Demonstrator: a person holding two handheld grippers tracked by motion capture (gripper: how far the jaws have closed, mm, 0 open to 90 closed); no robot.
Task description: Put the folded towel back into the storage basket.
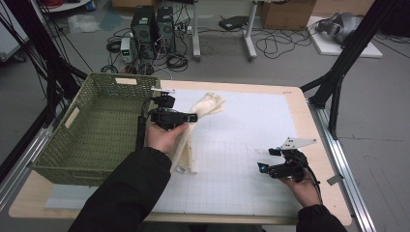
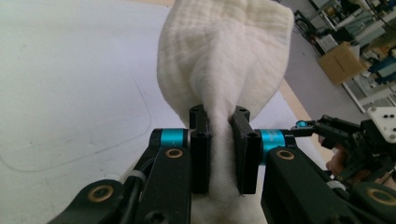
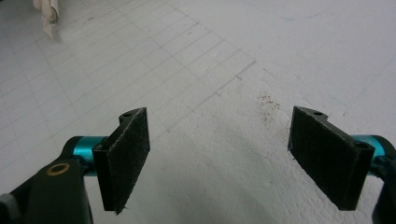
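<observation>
Left gripper (image 1: 170, 117) has its jaws pinched down on a bunched fold of the white cloth (image 1: 196, 130); in the left gripper view the fabric (image 2: 224, 70) is squeezed between both pads and balloons out beyond them, so the grip looks solid. The cloth hangs in a long drape from that pinch, upper end spread toward the far side of the white mat (image 1: 251, 140), lower end trailing onto the mat near the person's sleeve. It sits just right of the green woven basket (image 1: 92, 125), apart from the basket's rim as far as I can tell. Grabbing at a gathered ridge rather than an edge makes sense: the pads get bulk to bite and the rest hangs free instead of dragging (the likely destination is the basket, judging by how close the hand is held to it). Right gripper (image 1: 280, 164) is parked low over the mat near the table's right edge, well apart from the cloth; its jaws stand wide with nothing between them, only bare mat (image 3: 219, 116) showing between the pads. Probably idle on purpose, kept out of the swing path.
</observation>
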